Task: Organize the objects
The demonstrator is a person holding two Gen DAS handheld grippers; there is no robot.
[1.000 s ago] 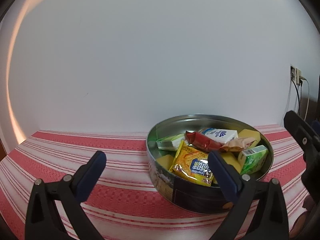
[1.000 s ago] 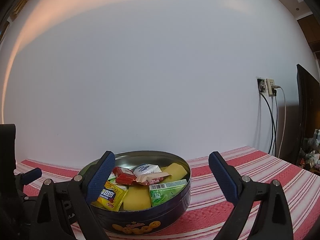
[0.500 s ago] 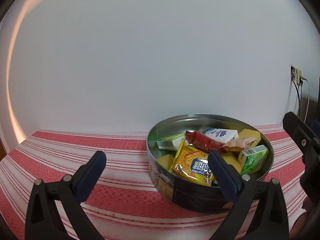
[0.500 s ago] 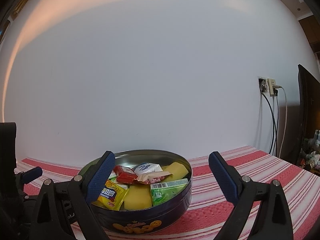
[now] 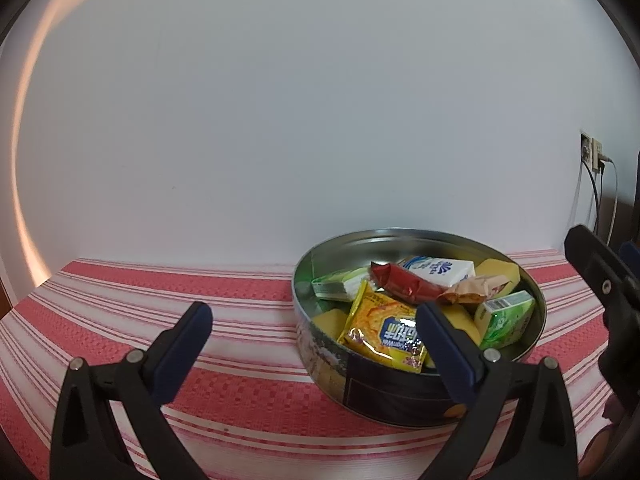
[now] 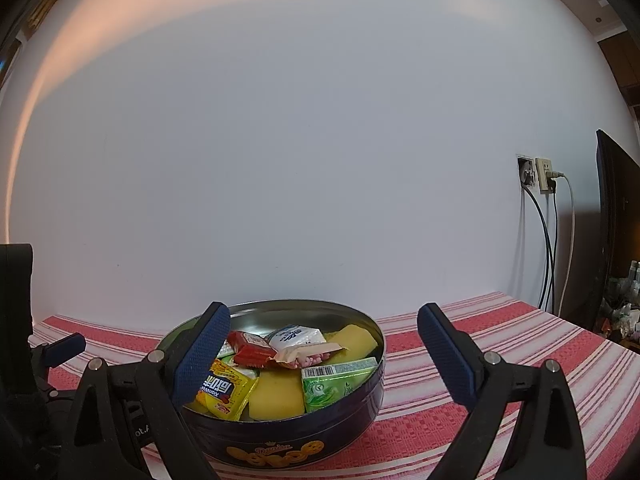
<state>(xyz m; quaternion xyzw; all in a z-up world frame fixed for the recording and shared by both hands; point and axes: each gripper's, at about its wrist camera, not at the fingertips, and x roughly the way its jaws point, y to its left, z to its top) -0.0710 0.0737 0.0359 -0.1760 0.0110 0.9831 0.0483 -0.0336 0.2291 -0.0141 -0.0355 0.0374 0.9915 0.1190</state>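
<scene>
A round dark blue cookie tin (image 5: 392, 392) (image 6: 288, 436) stands open on the red-and-white striped tablecloth (image 5: 224, 396). It holds a yellow snack packet (image 5: 384, 332) (image 6: 224, 390), a red wrapper (image 5: 404, 284) (image 6: 252, 350), a white tissue pack (image 5: 436, 268) (image 6: 296, 336), green cartons (image 5: 504, 318) (image 6: 336, 382) and yellow sponges (image 6: 276, 394). My left gripper (image 5: 314, 354) is open and empty, just left of the tin. My right gripper (image 6: 322, 354) is open and empty, in front of the tin.
A white wall rises right behind the table. Wall sockets with hanging cables (image 6: 540, 176) sit at the right. A dark panel (image 6: 612, 216) and small clutter stand at the far right edge. The other gripper shows at each view's side (image 5: 604, 292) (image 6: 24, 344).
Both grippers have drifted very slightly; the tin sits a touch more to the right in the right wrist view. Nothing was grasped or released.
</scene>
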